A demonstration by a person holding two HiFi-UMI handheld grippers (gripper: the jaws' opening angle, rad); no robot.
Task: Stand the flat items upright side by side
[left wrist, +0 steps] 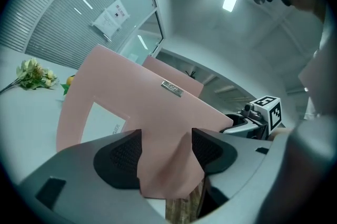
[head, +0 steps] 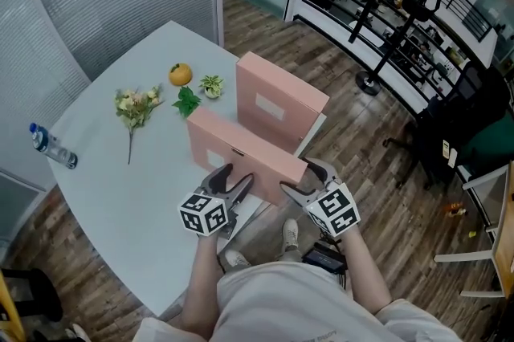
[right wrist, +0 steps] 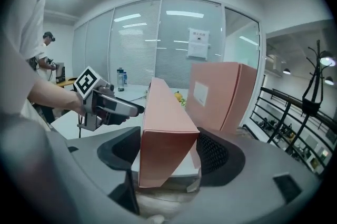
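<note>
Pale table [head: 96, 196] under me, near edge against my body. Two flat pink boxes on it. Far box [head: 277, 87] already stands upright on a long edge toward the table's right side, white label [head: 269, 106] facing me. Near box [head: 241, 146] sits between it and me, close beside it but apart; the right gripper view shows a gap between them. Its long axis runs across in front of me, roughly parallel to the far one, one short end toward each hand, so neither hand is nearer. It looks up on its long edge but leaning, not yet square; the lean reads stronger in the left gripper view. Left gripper [left wrist: 166, 150]: jaws wide apart, both pads closed on the box's left corner, pink card filling the gap. Right gripper [right wrist: 168, 153]: same at the right end, end face toward the camera, pads tight on both broad faces. My guess: what remains is tipping it fully vertical and settling it alongside the far box, both wrists rolling together. Small metal nameplate [left wrist: 172, 88] on the near box's narrow face. Well off to the left: flower sprig [head: 135, 107], bottle [head: 53, 146], orange [head: 180, 75].
</note>
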